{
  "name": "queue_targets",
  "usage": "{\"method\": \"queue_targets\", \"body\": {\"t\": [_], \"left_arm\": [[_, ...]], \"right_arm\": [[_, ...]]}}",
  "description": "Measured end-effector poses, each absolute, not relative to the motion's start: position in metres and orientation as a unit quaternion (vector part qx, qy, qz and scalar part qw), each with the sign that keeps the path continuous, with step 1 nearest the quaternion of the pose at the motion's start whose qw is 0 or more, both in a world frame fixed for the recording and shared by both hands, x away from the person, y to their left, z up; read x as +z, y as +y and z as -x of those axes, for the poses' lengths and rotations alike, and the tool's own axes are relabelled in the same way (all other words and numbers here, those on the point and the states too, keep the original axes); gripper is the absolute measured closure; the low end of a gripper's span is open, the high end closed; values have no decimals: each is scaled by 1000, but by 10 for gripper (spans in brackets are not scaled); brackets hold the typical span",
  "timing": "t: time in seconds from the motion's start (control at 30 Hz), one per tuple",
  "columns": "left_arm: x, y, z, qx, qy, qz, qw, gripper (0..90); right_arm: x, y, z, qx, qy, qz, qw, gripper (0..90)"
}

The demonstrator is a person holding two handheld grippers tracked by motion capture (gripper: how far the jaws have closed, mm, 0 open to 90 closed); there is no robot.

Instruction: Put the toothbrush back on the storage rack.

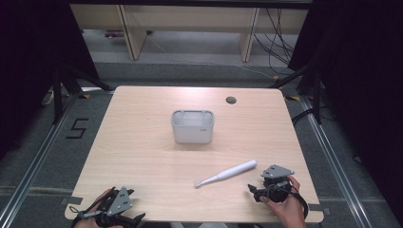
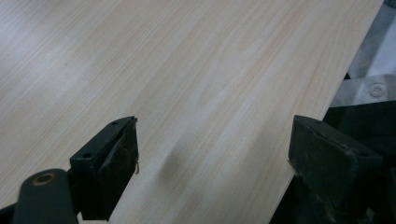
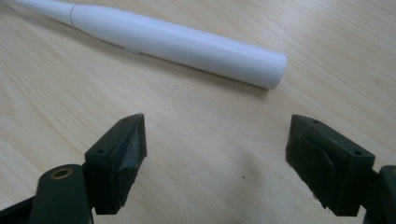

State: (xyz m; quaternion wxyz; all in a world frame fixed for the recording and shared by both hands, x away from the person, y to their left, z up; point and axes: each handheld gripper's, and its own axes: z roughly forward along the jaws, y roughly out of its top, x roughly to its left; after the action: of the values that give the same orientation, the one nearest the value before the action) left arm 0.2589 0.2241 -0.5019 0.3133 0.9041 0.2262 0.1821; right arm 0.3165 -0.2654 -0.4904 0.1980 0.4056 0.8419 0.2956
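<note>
- right gripper, held in the person's right hand at the near right edge of the table, has its jaws spread wide with only bare wood between them; in the right gripper view neither pad touches anything.
- just ahead of those jaws lies the white electric toothbrush, flat on its side, its thick blunt end nearest the gripper and its thin brush end pointing away toward the left gripper's side; in the high view the toothbrush is close to the gripper but apart from it.
- left gripper, far across from the right one at the near left corner, is also wide open and empty; its own view looks over plain tabletop and the table's edge.
- as a judgement, the work looks barely begun: the toothbrush is not yet gripped or lifted, and the likely job, carrying it to the container, is all still to do.
- farther beyond the toothbrush, toward the table's middle, stands a grey open-topped bin, upright and seemingly empty, well apart from both grippers.
- beyond the bin, near the far edge, is a small round cable hole.
- nothing lies between the right gripper and the toothbrush, nor between the toothbrush and the bin; the round handle may roll when pinched.
</note>
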Motion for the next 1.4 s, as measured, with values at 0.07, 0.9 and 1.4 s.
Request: {"method": "queue_targets", "body": {"t": [0.07, 0.9, 1.4], "left_arm": [[-503, 224, -258, 180, 229, -903, 315, 158], [-502, 225, -260, 181, 225, -907, 308, 158], [-503, 224, -259, 179, 227, -906, 310, 158]], "right_arm": [[-489, -263, -316, 295, 843, -406, 194, 214], [-479, -242, -329, 294, 870, -342, 202, 301], [-469, -226, -339, 287, 883, -303, 212, 399]]}}
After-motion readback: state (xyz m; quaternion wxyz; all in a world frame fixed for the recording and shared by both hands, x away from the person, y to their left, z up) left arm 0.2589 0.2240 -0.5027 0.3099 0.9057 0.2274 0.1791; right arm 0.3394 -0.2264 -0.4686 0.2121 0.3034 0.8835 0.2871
